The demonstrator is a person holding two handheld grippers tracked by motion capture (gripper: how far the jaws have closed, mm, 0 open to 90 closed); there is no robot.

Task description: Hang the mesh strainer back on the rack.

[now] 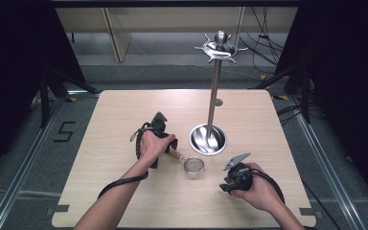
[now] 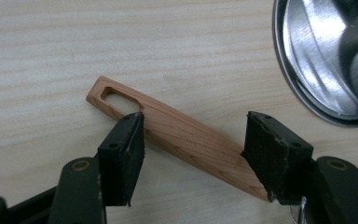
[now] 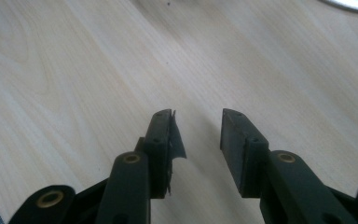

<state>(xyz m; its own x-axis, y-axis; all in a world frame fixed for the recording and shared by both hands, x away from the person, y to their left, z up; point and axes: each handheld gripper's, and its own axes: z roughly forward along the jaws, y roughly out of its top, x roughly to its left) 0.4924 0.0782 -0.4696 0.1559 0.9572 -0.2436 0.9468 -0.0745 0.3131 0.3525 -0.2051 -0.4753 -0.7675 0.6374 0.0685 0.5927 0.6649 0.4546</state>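
So the worktop has a tall hook stand sitting right of centre, with its round base dish planted on the surface. Just in front of the dish lies a small strainer, handle pointing left, lying between the left tongs' jaws. The right tongs sit off to the strainer's right, near the front edge.

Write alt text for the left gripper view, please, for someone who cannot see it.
Two open black jaws of the left gripper straddle a wooden handle lying slantwise on a pale wood table, its slotted end pointing up-left. The curved rim of a shiny metal base fills the upper right corner.
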